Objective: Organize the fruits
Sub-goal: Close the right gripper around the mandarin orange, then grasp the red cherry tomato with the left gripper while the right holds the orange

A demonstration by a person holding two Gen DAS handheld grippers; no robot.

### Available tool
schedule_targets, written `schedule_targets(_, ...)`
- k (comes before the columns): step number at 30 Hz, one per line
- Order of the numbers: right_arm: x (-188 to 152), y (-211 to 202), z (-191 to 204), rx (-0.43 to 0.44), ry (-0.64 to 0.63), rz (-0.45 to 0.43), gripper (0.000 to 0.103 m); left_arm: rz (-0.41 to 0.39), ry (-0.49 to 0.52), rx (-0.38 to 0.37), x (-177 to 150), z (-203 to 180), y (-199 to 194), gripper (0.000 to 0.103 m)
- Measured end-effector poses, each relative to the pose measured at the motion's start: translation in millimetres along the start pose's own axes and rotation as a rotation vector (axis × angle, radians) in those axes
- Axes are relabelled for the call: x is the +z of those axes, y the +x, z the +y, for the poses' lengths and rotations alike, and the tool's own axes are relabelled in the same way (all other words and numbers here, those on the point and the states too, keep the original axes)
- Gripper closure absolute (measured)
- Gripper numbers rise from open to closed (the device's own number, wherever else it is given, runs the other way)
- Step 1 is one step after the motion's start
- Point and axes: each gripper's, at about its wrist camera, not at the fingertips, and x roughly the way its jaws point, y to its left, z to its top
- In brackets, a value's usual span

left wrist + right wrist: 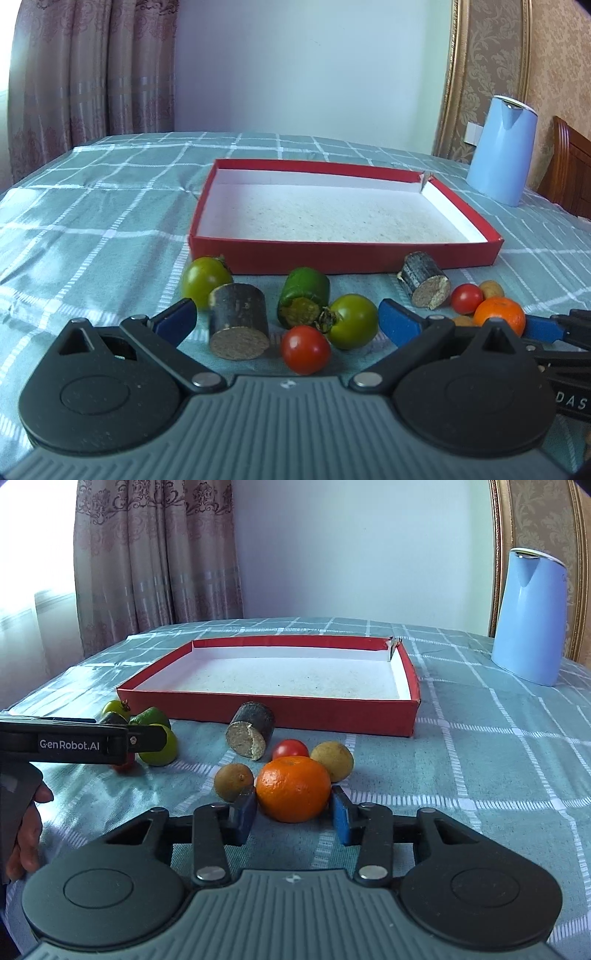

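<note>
A shallow red tray (343, 254) with a white floor lies on the checked cloth; it also shows in the right wrist view (273, 710). In front of it lie fruits. My left gripper (286, 317) is open wide around a dark cane piece (238, 325), a red tomato (306, 349), a green tomato (352, 321) and a green cut piece (304, 295). My right gripper (293, 814) has its blue pads on both sides of an orange (293, 788), close to it or touching. Two brown fruits (233, 781) (332, 760), a red tomato (290, 748) and a cane piece (251, 734) lie behind it.
A light blue kettle (500, 166) stands at the back right; it also shows in the right wrist view (528, 616). Another green tomato (205, 278) sits by the tray's front left corner. Curtains hang at the back left, a wooden headboard (569, 173) at the right.
</note>
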Motion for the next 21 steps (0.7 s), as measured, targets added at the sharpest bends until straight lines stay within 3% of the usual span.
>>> schedule_targets(15, -1, -2, -3, 0.013, 0.017, -0.011, 0.062, -0.008, 0.078, 0.028, -14, 2, -20, 0.000)
schedule_targets(19, -1, -3, -4, 0.015, 0.020, -0.011, 0.062, -0.048, 0.113, 0.094, -14, 1, -23, 0.000)
schedule_targets(21, -1, -3, -4, 0.015, 0.020, -0.012, 0.062, -0.036, 0.136, 0.082, -13, 3, -22, 0.000)
